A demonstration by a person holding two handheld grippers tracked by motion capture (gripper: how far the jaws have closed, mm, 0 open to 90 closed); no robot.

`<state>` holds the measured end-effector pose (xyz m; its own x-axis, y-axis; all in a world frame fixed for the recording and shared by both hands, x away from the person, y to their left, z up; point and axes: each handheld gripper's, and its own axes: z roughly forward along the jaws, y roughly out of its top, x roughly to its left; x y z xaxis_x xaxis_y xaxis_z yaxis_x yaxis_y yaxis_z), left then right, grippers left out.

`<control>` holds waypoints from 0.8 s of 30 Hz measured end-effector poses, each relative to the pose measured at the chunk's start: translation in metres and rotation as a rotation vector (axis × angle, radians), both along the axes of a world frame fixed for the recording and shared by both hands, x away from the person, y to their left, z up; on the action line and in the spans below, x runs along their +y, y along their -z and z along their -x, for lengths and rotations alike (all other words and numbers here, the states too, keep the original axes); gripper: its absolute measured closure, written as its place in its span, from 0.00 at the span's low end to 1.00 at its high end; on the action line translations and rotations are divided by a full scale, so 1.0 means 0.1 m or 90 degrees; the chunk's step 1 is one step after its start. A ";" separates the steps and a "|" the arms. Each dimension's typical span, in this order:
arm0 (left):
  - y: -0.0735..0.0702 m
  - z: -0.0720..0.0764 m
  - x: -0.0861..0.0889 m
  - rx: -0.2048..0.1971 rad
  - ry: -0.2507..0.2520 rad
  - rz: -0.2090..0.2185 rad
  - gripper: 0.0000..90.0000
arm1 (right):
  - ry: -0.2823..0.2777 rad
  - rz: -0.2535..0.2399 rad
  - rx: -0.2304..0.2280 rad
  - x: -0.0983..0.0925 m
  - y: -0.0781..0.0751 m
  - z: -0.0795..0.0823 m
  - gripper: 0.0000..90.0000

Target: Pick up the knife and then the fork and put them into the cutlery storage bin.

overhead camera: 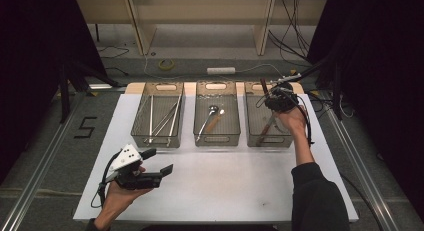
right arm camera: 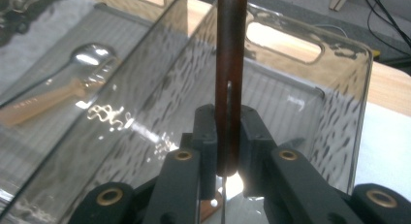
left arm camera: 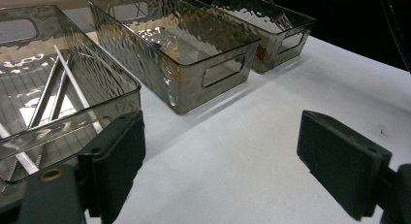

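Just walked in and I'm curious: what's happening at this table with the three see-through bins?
A person is sorting cutlery into three clear bins. The right tool is shut on a dark wooden handle, holding it over the right bin. The left tool hangs open above the white table. The left bin holds long metal pieces; the middle bin holds spoons.

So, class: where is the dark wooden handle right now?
The dark wooden handle stands clamped in the right claw, over the right-hand bin, beside the spoon bin.

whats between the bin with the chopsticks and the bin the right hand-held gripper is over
The middle bin, holding a metal spoon and a wooden-handled utensil, sits between the left bin and the right bin; the high view shows it.
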<state>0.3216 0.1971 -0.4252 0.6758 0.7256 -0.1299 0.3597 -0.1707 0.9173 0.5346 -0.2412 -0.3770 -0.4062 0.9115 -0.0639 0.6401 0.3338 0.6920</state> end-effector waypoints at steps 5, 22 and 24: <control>0.00 0.00 0.00 0.000 -0.001 0.000 0.19 | 0.009 0.004 0.012 -0.03 0.08 0.00 0.89; 0.00 0.00 0.00 0.001 -0.005 0.008 0.19 | 0.005 -0.064 0.007 -0.05 0.02 0.16 0.55; 0.00 0.00 0.00 0.001 -0.005 0.007 0.19 | -0.009 -0.078 -0.009 -0.03 -0.01 0.23 0.50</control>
